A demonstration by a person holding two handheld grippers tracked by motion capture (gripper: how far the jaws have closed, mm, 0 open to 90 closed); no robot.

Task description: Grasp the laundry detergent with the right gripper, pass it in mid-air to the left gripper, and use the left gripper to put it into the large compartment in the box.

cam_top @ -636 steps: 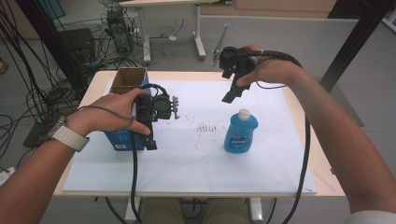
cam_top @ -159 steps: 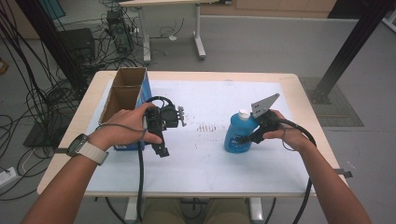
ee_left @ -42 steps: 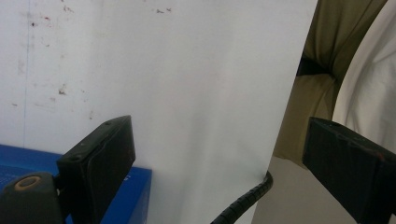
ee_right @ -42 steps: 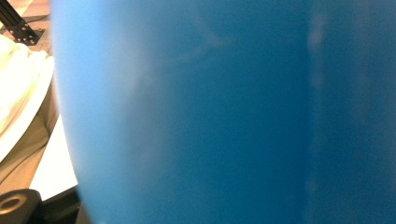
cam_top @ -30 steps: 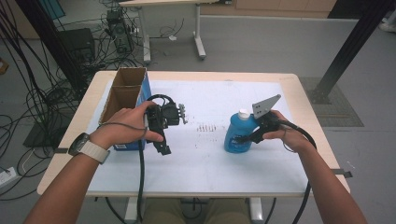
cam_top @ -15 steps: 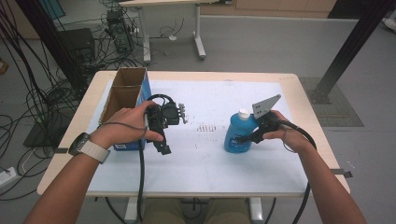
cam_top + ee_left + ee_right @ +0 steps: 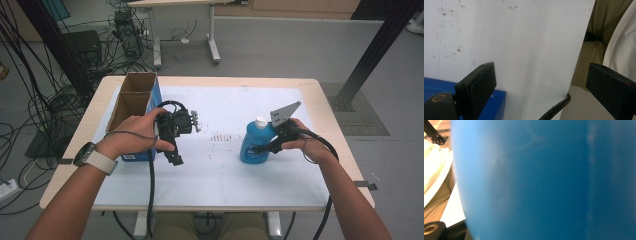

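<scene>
A blue bottle with a white cap stands upright on the white sheet, right of centre. My right gripper comes in from the right and is shut on the bottle's lower body. Seen up close in the right gripper view, the bottle's blue wall is blurred. My left gripper hangs just above the sheet at the left, beside the blue box, jaws pointing toward the person. Its jaws stand wide apart in the left gripper view, and my left gripper has nothing but white sheet between them.
An open cardboard-lined blue box sits at the table's left side. A white sheet covers most of the wooden table. Cables trail from both grippers over the front edge. Floor cables and a black post lie beyond the table.
</scene>
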